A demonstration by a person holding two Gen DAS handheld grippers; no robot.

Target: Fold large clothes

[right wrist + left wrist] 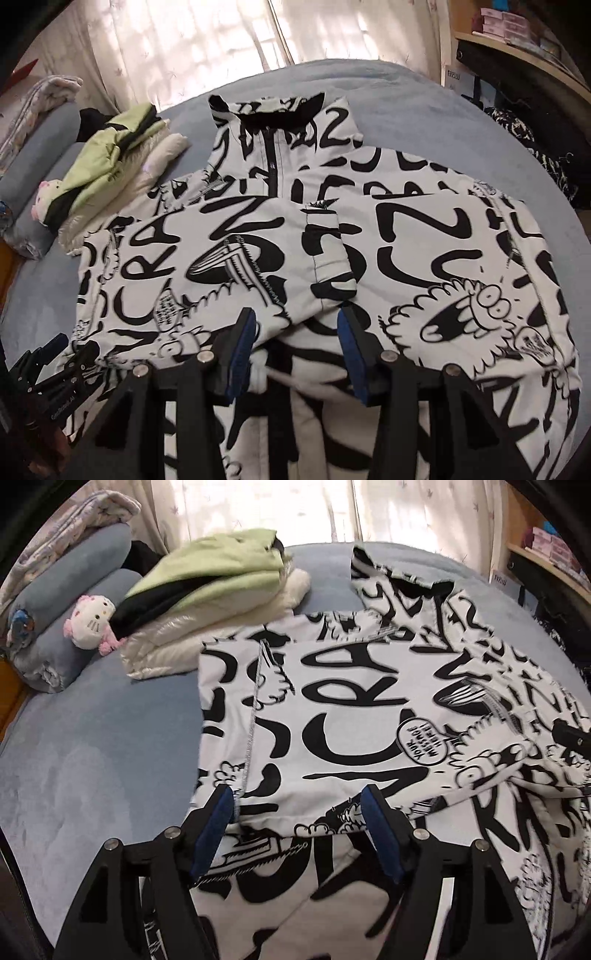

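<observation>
A large white jacket with black graffiti print (351,709) lies spread on the blue bed, collar at the far end (280,110), both sleeves folded in over its front. My left gripper (299,801) is open, its blue pads just above the jacket's near left edge. My right gripper (295,325) is open over the jacket's near middle, beside the folded sleeve cuff (332,258). The left gripper also shows at the lower left of the right wrist view (55,362). Neither holds cloth.
A stack of folded clothes, green on top of cream (207,602), sits at the jacket's far left. A plush toy (92,622) and rolled blue bedding (74,602) lie further left. Curtains hang behind the bed; shelves (517,33) stand at the right. Blue bedsheet (92,757) lies to the left.
</observation>
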